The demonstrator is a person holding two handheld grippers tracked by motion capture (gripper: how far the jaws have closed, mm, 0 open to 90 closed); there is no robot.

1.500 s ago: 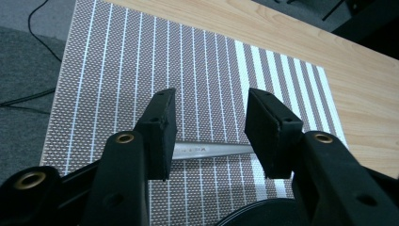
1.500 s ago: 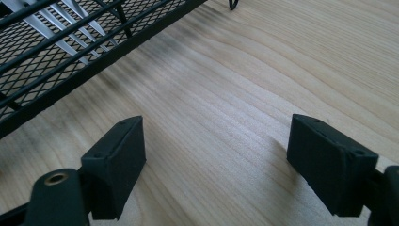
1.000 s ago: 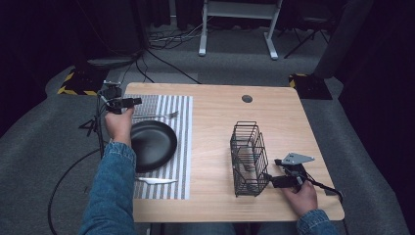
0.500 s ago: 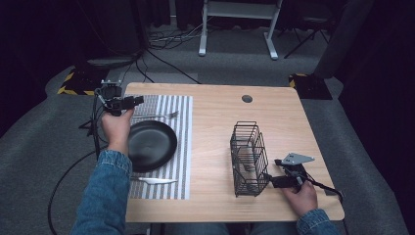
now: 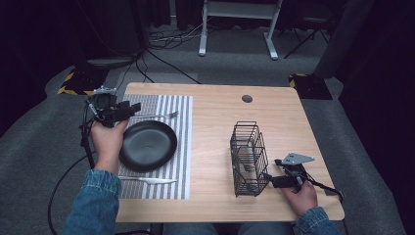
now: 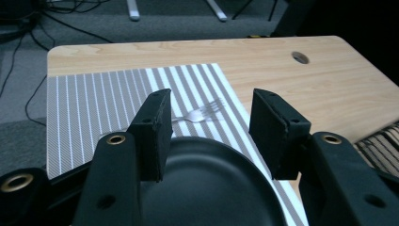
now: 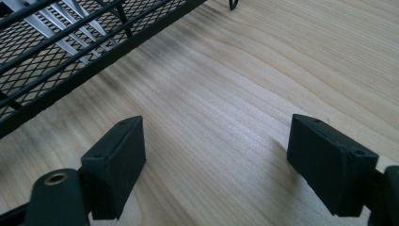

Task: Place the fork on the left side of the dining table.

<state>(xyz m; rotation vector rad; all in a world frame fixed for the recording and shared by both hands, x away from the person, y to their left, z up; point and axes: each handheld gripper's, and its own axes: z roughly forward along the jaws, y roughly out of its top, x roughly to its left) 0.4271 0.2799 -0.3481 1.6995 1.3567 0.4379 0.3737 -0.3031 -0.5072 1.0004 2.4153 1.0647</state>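
Note:
My left gripper (image 5: 128,107) hangs at the table's left edge over the striped placemat (image 5: 183,147), jaws open with nothing between them. In the left gripper view its jaws (image 6: 209,127) frame a silver fork (image 6: 202,113) lying beyond a black plate (image 6: 207,188). From above, the plate (image 5: 148,145) sits on the mat with the fork (image 5: 156,116) behind it and a silver knife (image 5: 147,180) in front. My right gripper (image 5: 269,180) rests low at the near right, open, beside the foot of a black wire basket (image 5: 248,156). Bare wood lies under its jaws (image 7: 216,141).
Silvery cutlery shows through the mesh of the basket (image 7: 70,42). A round cable hole (image 5: 247,98) sits near the wooden table's far edge (image 5: 215,88). Cables trail off the table from both grippers. Grey carpet, a desk frame and dark curtains surround the table.
My left hand has pulled back toward the person and a little to the left, lifting above the plate's far rim. The right hand has stayed put.

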